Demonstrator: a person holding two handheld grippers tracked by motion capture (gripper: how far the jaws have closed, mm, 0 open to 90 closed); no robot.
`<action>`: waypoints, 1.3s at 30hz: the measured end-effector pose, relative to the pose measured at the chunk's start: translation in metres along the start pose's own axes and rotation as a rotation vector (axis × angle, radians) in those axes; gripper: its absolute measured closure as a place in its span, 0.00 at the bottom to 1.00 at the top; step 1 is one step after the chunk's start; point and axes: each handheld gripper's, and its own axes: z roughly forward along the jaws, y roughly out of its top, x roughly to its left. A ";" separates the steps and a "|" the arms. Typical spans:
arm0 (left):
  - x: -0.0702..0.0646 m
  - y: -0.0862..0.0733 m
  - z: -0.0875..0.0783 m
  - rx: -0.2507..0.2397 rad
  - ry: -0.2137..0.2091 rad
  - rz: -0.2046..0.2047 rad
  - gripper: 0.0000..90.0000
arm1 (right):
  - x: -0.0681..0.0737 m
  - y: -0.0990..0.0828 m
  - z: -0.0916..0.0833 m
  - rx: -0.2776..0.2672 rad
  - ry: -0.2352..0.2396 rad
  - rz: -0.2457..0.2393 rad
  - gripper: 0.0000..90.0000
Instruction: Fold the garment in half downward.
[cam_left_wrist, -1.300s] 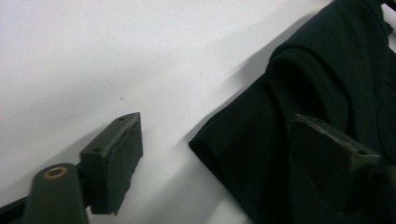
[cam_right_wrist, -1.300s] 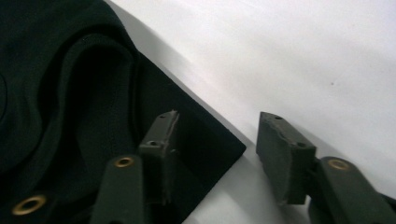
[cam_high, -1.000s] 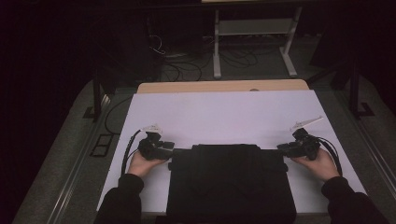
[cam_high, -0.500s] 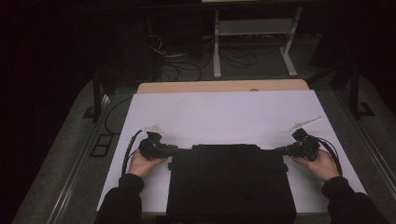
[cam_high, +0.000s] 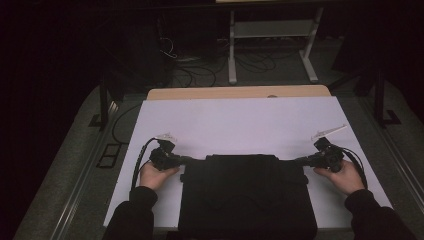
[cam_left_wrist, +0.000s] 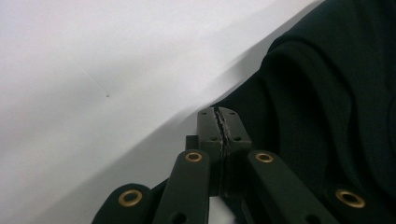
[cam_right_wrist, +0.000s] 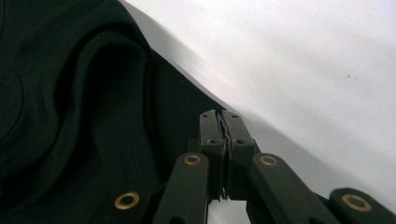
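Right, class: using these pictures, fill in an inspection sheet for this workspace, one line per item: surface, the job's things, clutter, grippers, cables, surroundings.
Surface: white sheet over a wooden table top, bare at the far edge.
Job's things: black folded garment lying at the near edge, between the hands.
Clutter: nothing seen.
Grippers: left gripper at the garment's upper left corner, right gripper at its upper right corner; jaws of both closed at the fabric edge, though whether cloth is pinched cannot be told.
Cables: one trails from each gripper; more lie on the floor beyond the table.
Surroundings: dark room, white frame stand behind.

free: white sheet beyond garment, bare | obstacle: folded black garment covering near-centre table
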 end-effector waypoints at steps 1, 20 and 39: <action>0.000 0.000 0.000 -0.002 0.003 0.001 0.98 | 0.000 0.000 -0.001 0.000 -0.001 0.004 0.97; -0.007 0.005 -0.010 -0.040 0.112 0.010 0.98 | 0.003 0.003 -0.008 -0.063 -0.062 0.011 0.97; -0.009 0.011 -0.025 -0.104 0.166 0.043 0.98 | 0.003 0.014 -0.010 -0.096 -0.101 -0.024 0.97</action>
